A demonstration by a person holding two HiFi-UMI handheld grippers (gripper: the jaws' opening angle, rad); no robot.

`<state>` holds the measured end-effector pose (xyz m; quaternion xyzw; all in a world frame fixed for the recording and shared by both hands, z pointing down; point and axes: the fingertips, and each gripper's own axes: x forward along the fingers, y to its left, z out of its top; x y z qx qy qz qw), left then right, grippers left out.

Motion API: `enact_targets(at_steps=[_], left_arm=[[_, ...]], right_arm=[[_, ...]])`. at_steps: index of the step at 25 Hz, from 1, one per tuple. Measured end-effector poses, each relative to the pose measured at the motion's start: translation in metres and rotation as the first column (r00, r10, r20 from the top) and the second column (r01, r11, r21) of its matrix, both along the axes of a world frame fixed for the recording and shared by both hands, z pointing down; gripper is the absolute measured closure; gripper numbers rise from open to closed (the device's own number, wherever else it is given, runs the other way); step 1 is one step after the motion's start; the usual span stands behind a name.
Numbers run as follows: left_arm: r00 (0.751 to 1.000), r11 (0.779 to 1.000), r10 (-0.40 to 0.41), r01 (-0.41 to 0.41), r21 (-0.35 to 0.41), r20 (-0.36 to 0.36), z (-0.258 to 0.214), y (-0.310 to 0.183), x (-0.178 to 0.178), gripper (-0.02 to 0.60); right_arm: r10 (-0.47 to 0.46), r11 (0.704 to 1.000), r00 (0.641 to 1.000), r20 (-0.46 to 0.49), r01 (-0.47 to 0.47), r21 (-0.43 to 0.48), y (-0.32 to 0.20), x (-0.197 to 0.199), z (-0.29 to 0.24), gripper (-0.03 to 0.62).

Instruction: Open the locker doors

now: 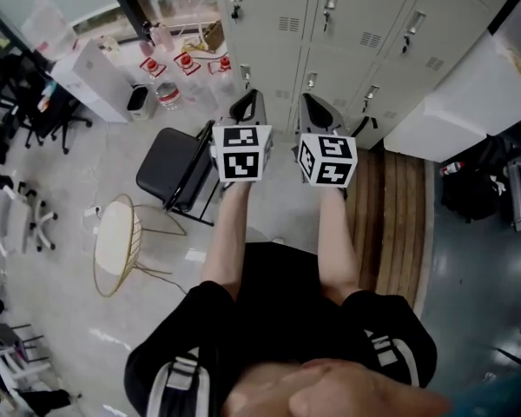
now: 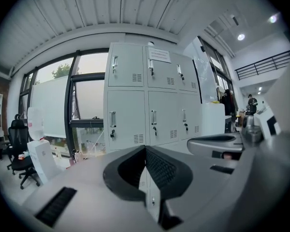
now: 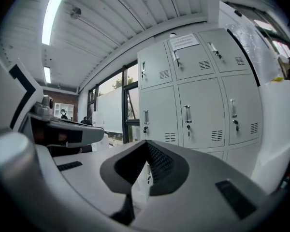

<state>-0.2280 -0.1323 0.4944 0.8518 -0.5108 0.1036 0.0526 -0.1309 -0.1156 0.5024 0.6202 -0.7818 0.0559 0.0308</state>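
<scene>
A bank of grey lockers (image 1: 356, 24) stands ahead of me, every door closed, each with a vertical handle (image 2: 112, 119) and a key under it. In the left gripper view the lockers (image 2: 150, 100) fill the middle; in the right gripper view the lockers (image 3: 203, 100) sit right of centre with a paper notice on the top middle door. My left gripper (image 1: 247, 104) and right gripper (image 1: 317, 111) are held side by side, pointing at the lockers and well short of them. The left gripper (image 2: 145, 148) is shut on nothing. The right gripper (image 3: 146, 143) is also shut and empty.
A black folding chair (image 1: 175, 168) stands left of my arms, a white round stool on a gold wire frame (image 1: 117, 237) nearer. A wooden platform (image 1: 399, 215) and a large white box (image 1: 469, 102) lie right of the lockers. Windows (image 2: 87, 105) and office chairs (image 2: 19, 149) are to the left.
</scene>
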Motion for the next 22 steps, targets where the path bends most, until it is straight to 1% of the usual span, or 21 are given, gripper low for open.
enact_targets(at_steps=[2,5,8,10,13,16,22], left_arm=[[1.000,1.000,-0.007,0.007,0.001,-0.012,-0.002,-0.005,-0.002,0.572],[1.000,1.000,-0.004,0.004,0.008,-0.028,-0.005,-0.013,-0.004,0.572],[1.000,1.000,-0.005,0.004,-0.008,-0.026,-0.004,-0.029,-0.006,0.572],[0.999,1.000,-0.007,0.006,-0.015,-0.038,-0.009,-0.042,-0.007,0.572],[0.999,1.000,0.011,-0.011,0.020,-0.046,-0.031,-0.058,-0.009,0.572],[0.999,0.999,0.023,-0.022,0.041,-0.033,-0.047,-0.077,-0.020,0.572],[1.000,0.998,0.010,-0.009,0.063,-0.015,-0.081,-0.129,-0.049,0.572]], right_arm=[[0.003,0.999,1.000,-0.001,-0.003,-0.032,-0.006,0.003,0.005,0.586],[-0.019,0.997,0.999,0.036,0.022,-0.072,-0.015,0.000,0.011,0.588],[-0.077,0.993,0.994,0.074,0.083,-0.080,-0.025,-0.014,0.011,0.588],[-0.082,0.993,0.994,0.066,0.088,-0.083,-0.035,-0.018,0.007,0.586],[-0.059,0.995,0.996,0.070,0.064,-0.073,-0.055,-0.019,-0.007,0.586],[-0.061,0.997,0.995,0.073,0.064,-0.051,-0.078,-0.025,-0.021,0.586],[-0.075,0.997,0.997,0.023,0.075,-0.030,-0.129,-0.045,-0.058,0.586]])
